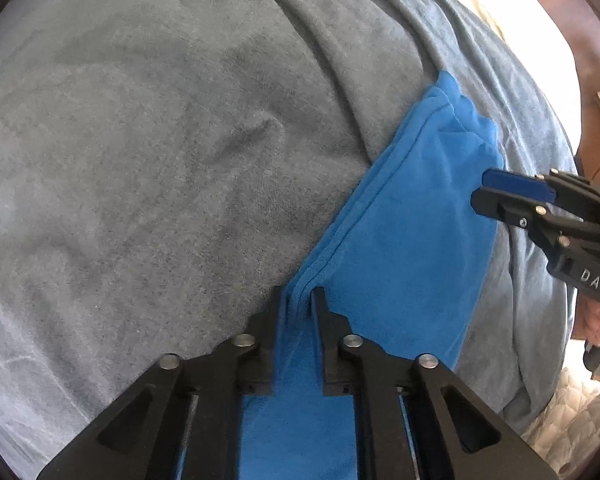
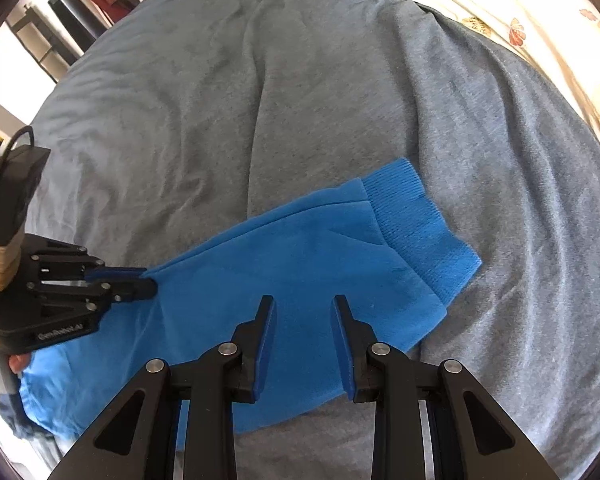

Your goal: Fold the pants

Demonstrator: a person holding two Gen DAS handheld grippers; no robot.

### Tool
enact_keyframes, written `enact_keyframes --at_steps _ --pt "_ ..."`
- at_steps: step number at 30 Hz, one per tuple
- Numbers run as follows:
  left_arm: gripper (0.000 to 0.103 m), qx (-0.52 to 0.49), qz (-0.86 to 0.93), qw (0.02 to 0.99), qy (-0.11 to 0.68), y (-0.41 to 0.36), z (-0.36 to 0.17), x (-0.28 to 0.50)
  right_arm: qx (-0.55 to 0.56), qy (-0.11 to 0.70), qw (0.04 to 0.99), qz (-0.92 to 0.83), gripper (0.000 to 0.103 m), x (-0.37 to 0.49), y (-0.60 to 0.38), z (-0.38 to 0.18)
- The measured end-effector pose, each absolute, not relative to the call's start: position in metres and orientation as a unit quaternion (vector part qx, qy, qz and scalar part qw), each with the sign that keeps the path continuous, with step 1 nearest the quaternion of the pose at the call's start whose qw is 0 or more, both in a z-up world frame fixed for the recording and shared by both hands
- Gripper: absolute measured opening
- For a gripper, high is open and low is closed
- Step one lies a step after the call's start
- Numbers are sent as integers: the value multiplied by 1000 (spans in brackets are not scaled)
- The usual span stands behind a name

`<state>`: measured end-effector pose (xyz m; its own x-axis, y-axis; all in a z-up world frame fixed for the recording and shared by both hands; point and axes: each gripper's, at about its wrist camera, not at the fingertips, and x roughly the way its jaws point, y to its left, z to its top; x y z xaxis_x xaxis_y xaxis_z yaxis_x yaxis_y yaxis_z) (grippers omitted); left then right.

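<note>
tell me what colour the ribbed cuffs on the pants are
Bright blue ribbed knit cuffs, matching the blue fleece pants; clearest in the right wrist view.

A grey fleece blanket [image 2: 320,92] covers the bed, creased in long soft folds under bright daylight. Beyond the blanket's far right edge lies a cream sheet with orange leaf prints [image 2: 512,28]. Past its far left corner stand dark shelving [image 2: 40,40] and a black cylinder [image 2: 74,10] against a pale wall. Off its near right side shows reddish-brown wood [image 1: 572,12].
</note>
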<state>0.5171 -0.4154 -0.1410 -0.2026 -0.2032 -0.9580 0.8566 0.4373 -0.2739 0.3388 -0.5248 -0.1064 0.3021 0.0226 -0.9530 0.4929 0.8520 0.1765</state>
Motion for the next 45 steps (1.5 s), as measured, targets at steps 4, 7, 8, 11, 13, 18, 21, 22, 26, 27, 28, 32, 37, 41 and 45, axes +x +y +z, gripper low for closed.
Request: enact_keyframes --at_steps 4,7,8,11,13,18,21,22,26,27,28,32,37,41,45 --pt "41 247 -429 622 607 -402 -123 532 217 575 772 -160 29 338 -525 -104" --pt "41 260 -394 662 582 -376 -102 547 208 575 773 -170 29 337 -523 -98" --pt "41 259 -392 664 581 -368 -100 551 206 575 773 -171 29 339 -520 -96" --pt "41 268 -391 662 581 -338 -87 547 198 572 778 -166 29 346 -509 -89" --pt "41 266 -398 649 591 -321 -83 540 189 571 785 -149 29 353 -494 -84" --pt "41 265 -411 614 620 -291 -94 526 184 571 793 -106 29 368 -458 -80" --pt "41 253 -407 605 637 -286 -106 524 174 577 793 -87 29 373 -439 -80" --pt "41 247 -405 600 644 -283 -113 524 171 578 793 -84 29 373 -434 -80" --pt "40 249 -373 609 654 -277 -133 530 163 586 790 -80 29 377 -425 -83" --pt "42 244 -366 613 656 -275 -135 533 161 588 788 -81 29 378 -423 -83" --pt "42 236 -361 618 658 -272 -136 536 158 589 788 -83 29 380 -420 -83" --pt "40 234 -326 658 637 -259 -122 546 146 591 788 -88 29 382 -414 -80" --pt "42 213 -323 686 616 -228 -80 541 141 590 791 -79 29 385 -402 -70" --pt "47 208 -307 705 604 -177 -46 522 135 586 797 -60 29 387 -382 -55" --pt "47 197 -278 718 607 -114 -25 495 121 583 803 -26 29 383 -347 -40"
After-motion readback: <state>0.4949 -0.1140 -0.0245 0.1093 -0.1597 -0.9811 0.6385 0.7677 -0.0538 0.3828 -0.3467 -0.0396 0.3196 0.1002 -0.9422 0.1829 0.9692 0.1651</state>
